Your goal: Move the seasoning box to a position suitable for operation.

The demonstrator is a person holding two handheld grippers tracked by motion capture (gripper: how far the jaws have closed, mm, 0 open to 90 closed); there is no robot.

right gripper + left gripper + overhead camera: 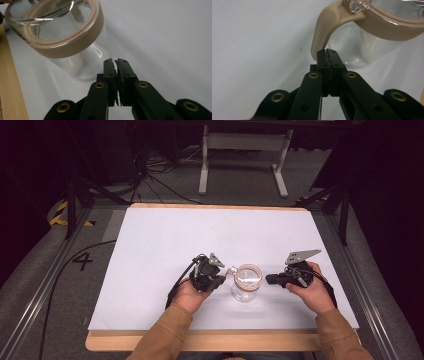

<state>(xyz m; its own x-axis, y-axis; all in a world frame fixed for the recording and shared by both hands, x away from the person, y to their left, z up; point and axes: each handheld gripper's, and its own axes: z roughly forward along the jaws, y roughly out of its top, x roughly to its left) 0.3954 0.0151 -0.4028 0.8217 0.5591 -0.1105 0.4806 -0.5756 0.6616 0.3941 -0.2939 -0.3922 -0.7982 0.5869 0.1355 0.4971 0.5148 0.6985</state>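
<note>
A clear glass jar (246,282) with a tan rim band and a curved tan handle (322,27) stands on the white sheet near the front middle. My left gripper (223,280) lies just left of it, jaws shut with nothing between them. In the left gripper view its tips (327,50) sit right at the handle's lower end; contact is unclear. My right gripper (267,279) rests just right of the jar. In the right gripper view its jaws (116,60) are pressed together on nothing, a short way from the jar's glass wall (82,62).
The white sheet (210,235) covers a wooden table whose edge (200,340) runs along the front. Grey floor with a painted 4 (82,261) and a black cable lies to the left. A white stand (245,150) is beyond the far edge.
</note>
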